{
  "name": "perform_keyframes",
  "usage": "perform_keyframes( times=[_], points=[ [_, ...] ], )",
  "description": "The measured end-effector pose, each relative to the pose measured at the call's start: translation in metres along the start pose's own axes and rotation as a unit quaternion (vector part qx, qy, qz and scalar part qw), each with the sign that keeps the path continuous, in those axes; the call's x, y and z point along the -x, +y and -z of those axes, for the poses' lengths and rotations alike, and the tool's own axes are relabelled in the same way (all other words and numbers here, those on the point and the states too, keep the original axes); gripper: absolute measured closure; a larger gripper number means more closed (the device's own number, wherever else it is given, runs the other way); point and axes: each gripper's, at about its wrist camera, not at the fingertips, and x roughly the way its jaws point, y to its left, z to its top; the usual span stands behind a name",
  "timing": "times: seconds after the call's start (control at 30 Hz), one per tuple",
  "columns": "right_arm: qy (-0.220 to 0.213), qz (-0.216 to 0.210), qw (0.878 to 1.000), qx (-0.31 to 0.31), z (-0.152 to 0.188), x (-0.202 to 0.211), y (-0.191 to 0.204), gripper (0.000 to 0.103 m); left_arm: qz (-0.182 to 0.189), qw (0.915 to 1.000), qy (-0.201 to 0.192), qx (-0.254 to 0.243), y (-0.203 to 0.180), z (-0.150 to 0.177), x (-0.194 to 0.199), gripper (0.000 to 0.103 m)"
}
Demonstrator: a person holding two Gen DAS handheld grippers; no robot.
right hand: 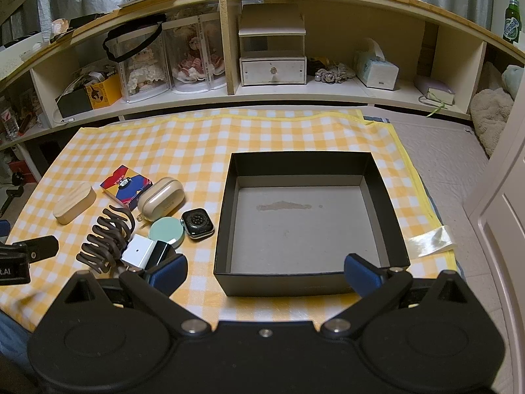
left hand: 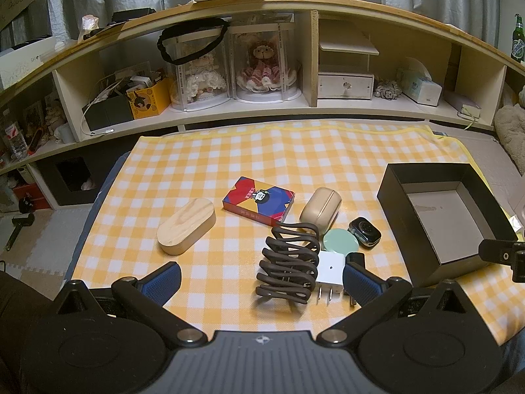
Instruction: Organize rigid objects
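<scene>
Left claw over clip; box nearer right

Matt black cardboard box; wooden case

An open black box, bare inside, sits on the right. Left of it cluster a wooden oval case, a colourful card pack, a beige earbud case, a brown claw clip, a mint disc, a watch body, and what looks like a white plug adapter.
</scene>
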Motion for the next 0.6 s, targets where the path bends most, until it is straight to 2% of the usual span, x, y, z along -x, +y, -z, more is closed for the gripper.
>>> perform_keyframes(
  times=[0.4, 0.43, 0.6],
  points=[
    [0.000, 0.000, 1.000, 0.000, -0.0005, -0.0006, 0.0003, 0.000, -0.009, 0.9999, 0.001, 0.008, -0.0002, 0.0002, 0.0000, 0.000],
    [0.001, 0.000, 1.000, 0.000, -0.0002, -0.0005, -0.0003, 0.000, -0.030, 0.9992, 0.003, 0.027, 0.0002, 0.0004, 0.0001, 0.000],
    [0.000, 0.000, 1.000, 0.000, -0.0003, -0.0006, -0.0003, 0.000, -0.033, 0.9990, 0.003, 0.030, 0.0001, 0.0003, 0.0000, 0.000]
  ],
)
